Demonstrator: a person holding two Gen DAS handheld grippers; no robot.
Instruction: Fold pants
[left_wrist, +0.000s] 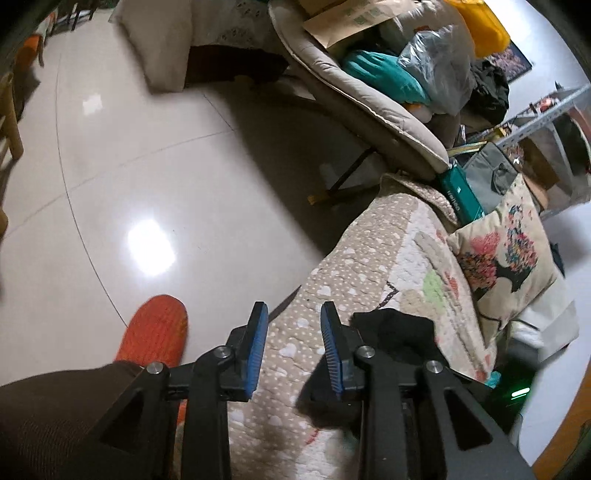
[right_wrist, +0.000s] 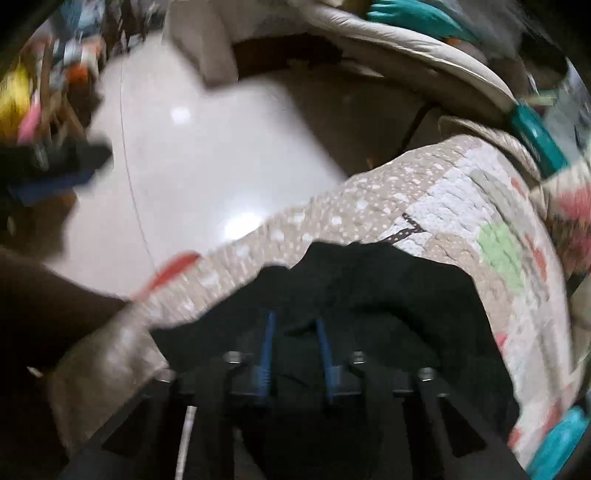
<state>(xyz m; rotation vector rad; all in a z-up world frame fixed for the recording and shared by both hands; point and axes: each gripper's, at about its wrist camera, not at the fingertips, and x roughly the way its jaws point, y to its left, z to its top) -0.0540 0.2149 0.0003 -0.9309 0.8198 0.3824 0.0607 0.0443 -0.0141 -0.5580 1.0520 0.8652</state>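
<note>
The black pants (right_wrist: 388, 295) lie bunched on a beige quilted sofa cover (right_wrist: 424, 192). In the left wrist view a corner of the pants (left_wrist: 399, 332) lies just right of my left gripper (left_wrist: 293, 314), which is open and empty over the sofa cover's (left_wrist: 369, 258) front edge. My right gripper (right_wrist: 295, 321) is open with its blue pads (right_wrist: 269, 332) over the pants; this view is blurred. The left gripper shows as a dark blur at the far left of the right wrist view (right_wrist: 55, 162).
A shiny tiled floor (left_wrist: 129, 166) lies left of the sofa. A person's orange slipper (left_wrist: 155, 328) and dark trouser leg (left_wrist: 48, 413) are at the lower left. A printed cushion (left_wrist: 506, 251) leans at the sofa's right. A padded chair piled with bags (left_wrist: 369, 74) stands behind.
</note>
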